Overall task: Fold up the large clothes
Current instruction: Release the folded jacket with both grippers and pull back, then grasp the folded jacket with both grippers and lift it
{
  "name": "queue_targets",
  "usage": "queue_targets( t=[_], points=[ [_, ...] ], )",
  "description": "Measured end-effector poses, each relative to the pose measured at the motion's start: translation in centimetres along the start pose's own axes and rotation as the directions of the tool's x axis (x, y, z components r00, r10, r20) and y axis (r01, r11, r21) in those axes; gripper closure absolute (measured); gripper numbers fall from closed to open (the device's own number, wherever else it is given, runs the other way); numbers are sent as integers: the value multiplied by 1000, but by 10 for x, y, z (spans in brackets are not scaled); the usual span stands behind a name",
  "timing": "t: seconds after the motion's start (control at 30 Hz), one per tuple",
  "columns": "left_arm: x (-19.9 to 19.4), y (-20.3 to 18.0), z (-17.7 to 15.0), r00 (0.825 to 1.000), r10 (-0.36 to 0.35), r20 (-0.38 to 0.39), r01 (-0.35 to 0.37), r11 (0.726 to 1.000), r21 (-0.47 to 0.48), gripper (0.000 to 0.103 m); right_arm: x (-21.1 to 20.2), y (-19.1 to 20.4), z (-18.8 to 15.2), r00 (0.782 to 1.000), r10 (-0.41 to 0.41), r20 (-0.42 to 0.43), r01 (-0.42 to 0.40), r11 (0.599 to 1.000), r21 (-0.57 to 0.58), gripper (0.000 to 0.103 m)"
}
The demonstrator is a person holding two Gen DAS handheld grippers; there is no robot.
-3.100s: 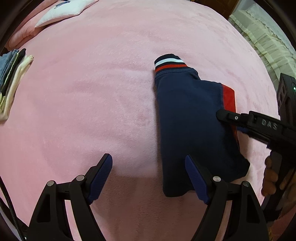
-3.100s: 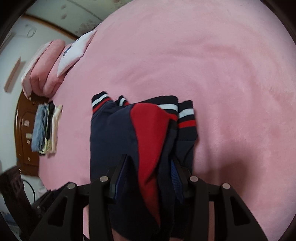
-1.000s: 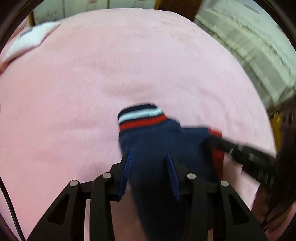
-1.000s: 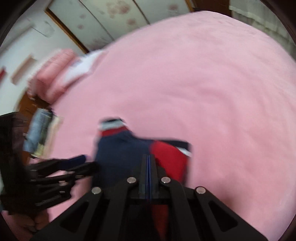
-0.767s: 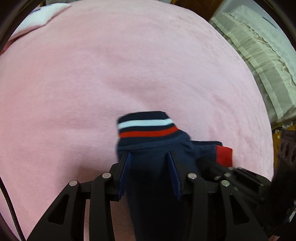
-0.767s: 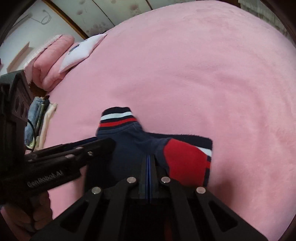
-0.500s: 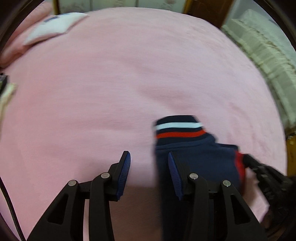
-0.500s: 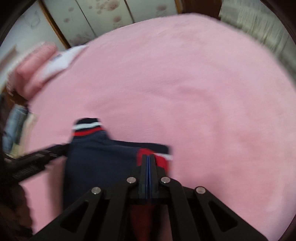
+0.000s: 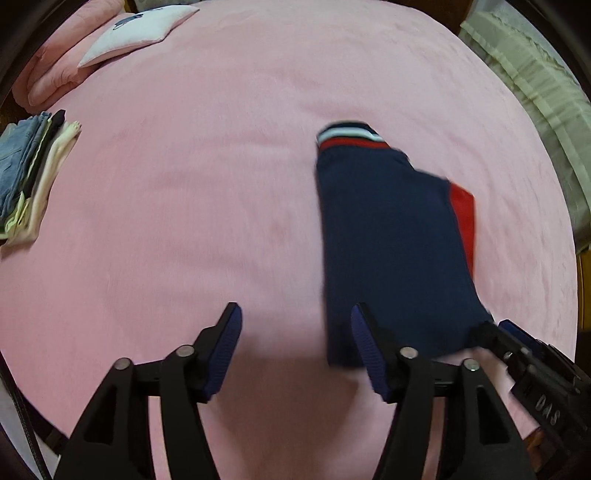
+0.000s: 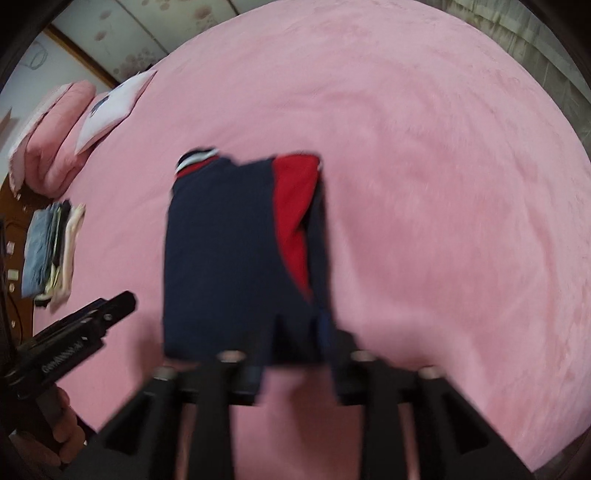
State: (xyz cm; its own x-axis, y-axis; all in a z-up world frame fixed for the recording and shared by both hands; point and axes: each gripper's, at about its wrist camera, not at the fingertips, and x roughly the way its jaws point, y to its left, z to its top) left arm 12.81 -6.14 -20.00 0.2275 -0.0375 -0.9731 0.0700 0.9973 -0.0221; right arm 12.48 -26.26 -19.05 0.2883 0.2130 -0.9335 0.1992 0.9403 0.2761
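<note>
A folded navy garment point(image 9: 388, 243) with a red panel and a striped cuff lies flat on the pink bed. It also shows in the right wrist view point(image 10: 236, 254). My left gripper point(image 9: 295, 350) is open and empty, its right finger at the garment's near left edge. My right gripper point(image 10: 295, 354) is blurred; its jaws stand apart over the garment's near edge, and it shows at the garment's near right corner in the left wrist view point(image 9: 517, 343).
A stack of folded clothes point(image 9: 29, 173) lies at the bed's left edge, also in the right wrist view point(image 10: 51, 247). A white pillow point(image 9: 133, 29) and a rolled pink quilt point(image 9: 55, 74) lie at the far left. A beige cover point(image 9: 535, 74) lies far right.
Both grippers have let go of the garment and pulled back toward me. The left opened wide and the right, shut before, now has its jaws apart. The garment lies flat, folded.
</note>
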Motion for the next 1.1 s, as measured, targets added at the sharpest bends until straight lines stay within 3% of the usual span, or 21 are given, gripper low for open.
queue_targets(
  t=[0.07, 0.23, 0.4, 0.6, 0.8, 0.93, 1.1],
  points=[
    [-13, 0, -11, 1000, -14, 0, 14, 1000, -9, 28, -15, -3, -8, 1000, -3, -5, 3, 1000, -20, 47],
    [-37, -11, -15, 1000, -6, 14, 6, 1000, -19, 24, -39, 10, -3, 999, -34, -5, 34, 996, -85, 32],
    [-52, -18, -11, 999, 32, 34, -31, 999, -23, 21, -54, 22, 17, 999, -47, 25, 50, 987, -151, 30],
    [-52, -24, -5, 998, 49, 31, -49, 999, -6, 20, -56, 17, 32, 999, -29, 22, 32, 988, -150, 26],
    [-32, -23, 3, 999, 47, -14, -47, 999, -20, 20, -35, 6, 43, 999, -3, -36, -2, 992, -123, 26],
    [3, -20, 10, 998, -10, -69, 7, 999, -39, 19, -6, -8, 47, 994, 63, -92, -69, 995, -70, 26],
    [50, -19, 17, 991, -67, -120, 62, 997, -48, 19, 45, -28, 52, 966, 170, -195, -177, 984, -18, 26]
  ],
)
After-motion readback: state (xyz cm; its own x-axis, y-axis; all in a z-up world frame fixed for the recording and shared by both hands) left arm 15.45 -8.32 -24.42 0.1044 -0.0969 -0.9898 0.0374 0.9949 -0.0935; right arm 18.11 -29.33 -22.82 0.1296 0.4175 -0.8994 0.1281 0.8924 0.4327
